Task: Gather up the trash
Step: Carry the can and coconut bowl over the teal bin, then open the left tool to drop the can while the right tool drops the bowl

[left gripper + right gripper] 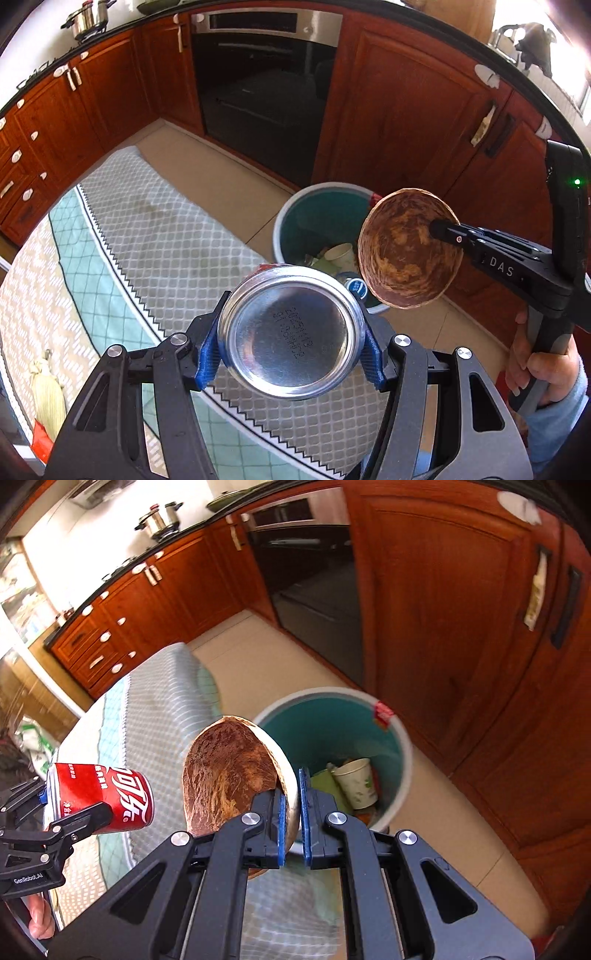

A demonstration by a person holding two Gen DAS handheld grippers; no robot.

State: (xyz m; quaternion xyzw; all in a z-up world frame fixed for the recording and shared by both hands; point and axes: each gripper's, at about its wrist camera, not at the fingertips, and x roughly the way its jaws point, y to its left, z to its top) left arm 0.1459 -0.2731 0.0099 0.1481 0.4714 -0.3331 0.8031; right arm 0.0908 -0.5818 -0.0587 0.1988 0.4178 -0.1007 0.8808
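My left gripper (291, 345) is shut on a red Coca-Cola can (290, 332), silver bottom facing the camera, held over the table edge. In the right wrist view the can (103, 797) is at the left. My right gripper (291, 823) is shut on the rim of a brown stained bowl-shaped shell (229, 775), held on edge beside the bin; it also shows in the left wrist view (406, 251). A teal trash bin with a white rim (402, 746) stands on the floor beyond both, holding a paper cup (356, 782) and other trash; the bin also shows in the left wrist view (295, 221).
A table with a grey and teal patterned cloth (155, 240) lies below the grippers. Wooden cabinets (399, 110) and a built-in oven (266, 81) stand behind the bin. A corn husk (46, 398) lies at the table's left. The floor (443, 830) is beige tile.
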